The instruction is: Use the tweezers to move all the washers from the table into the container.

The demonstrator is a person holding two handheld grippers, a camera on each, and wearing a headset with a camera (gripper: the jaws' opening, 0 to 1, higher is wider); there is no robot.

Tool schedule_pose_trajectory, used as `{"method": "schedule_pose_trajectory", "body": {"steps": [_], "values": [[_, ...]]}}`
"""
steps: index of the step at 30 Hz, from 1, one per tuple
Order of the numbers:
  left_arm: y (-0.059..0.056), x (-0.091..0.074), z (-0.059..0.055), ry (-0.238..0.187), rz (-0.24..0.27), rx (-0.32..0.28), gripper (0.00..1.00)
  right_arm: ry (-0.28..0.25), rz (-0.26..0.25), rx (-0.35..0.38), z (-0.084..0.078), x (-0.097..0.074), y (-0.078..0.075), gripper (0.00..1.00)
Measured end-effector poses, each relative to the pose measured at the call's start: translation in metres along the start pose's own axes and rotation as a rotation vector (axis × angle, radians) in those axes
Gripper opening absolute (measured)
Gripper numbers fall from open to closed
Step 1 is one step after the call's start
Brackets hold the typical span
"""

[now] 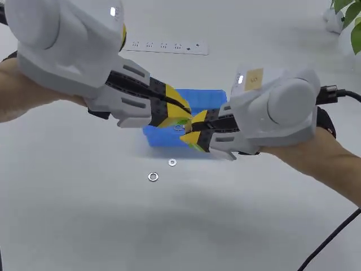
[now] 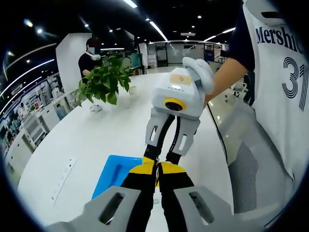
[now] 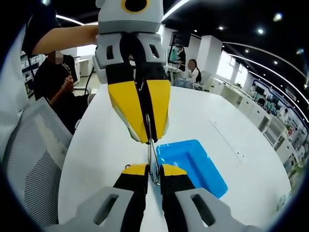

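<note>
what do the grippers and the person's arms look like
Both the left gripper and right gripper have rounded white housings, black ribbed jaw arms and yellow jaw tips. The right one carries a small yellow sticker and a black cable. The person wears a white jersey with dark lettering over a dark short-sleeved top.

- The left white-bodied gripper with black-and-yellow jaws (image 1: 185, 114) reaches in from the upper left of the head view, angled down and to the right, on a bare left forearm (image 1: 25, 93).
- Its jaws are pressed together on the thin metal tweezers (image 3: 150, 145).
- The right white gripper with matching black-and-yellow jaws (image 1: 196, 133) points left, tip to tip with the left one, on a bare right forearm (image 1: 321, 158).
- Its jaws stand close on either side of the tweezers' end; whether they pinch it cannot be told.
</note>
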State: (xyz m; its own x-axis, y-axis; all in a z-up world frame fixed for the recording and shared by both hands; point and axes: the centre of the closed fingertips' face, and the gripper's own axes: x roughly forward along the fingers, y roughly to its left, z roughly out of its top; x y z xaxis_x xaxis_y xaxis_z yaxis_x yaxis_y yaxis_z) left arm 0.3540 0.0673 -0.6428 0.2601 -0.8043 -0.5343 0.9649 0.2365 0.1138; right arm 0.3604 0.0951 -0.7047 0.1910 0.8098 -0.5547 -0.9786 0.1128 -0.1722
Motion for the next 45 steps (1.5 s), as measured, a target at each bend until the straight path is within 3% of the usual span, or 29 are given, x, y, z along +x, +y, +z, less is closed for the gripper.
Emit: {"method": "schedule_pose_trajectory", "body": {"steps": [9, 12, 26, 36, 45], "values": [[0.023, -0.002, 0.004, -0.005, 0.031, 0.029, 0.06, -0.012, -0.022, -0.009, 0.007, 0.004, -0.022, 0.1], [0.025, -0.001, 0.005, -0.003, 0.033, 0.036, 0.05, -0.013, -0.028, -0.01, 0.007, 0.006, -0.028, 0.1], [0.055, 0.01, -0.006, -0.007, 0.043, 0.007, 0.05, -0.005, -0.036, 0.006, -0.002, 0.024, -0.055, 0.1], [0.068, 0.019, -0.027, 0.008, 0.043, -0.036, 0.06, 0.02, -0.016, 0.018, -0.017, 0.04, -0.062, 0.1], [0.069, 0.031, -0.043, 0.031, 0.022, -0.065, 0.06, 0.037, 0.005, 0.038, -0.033, 0.052, -0.063, 0.1]]}}
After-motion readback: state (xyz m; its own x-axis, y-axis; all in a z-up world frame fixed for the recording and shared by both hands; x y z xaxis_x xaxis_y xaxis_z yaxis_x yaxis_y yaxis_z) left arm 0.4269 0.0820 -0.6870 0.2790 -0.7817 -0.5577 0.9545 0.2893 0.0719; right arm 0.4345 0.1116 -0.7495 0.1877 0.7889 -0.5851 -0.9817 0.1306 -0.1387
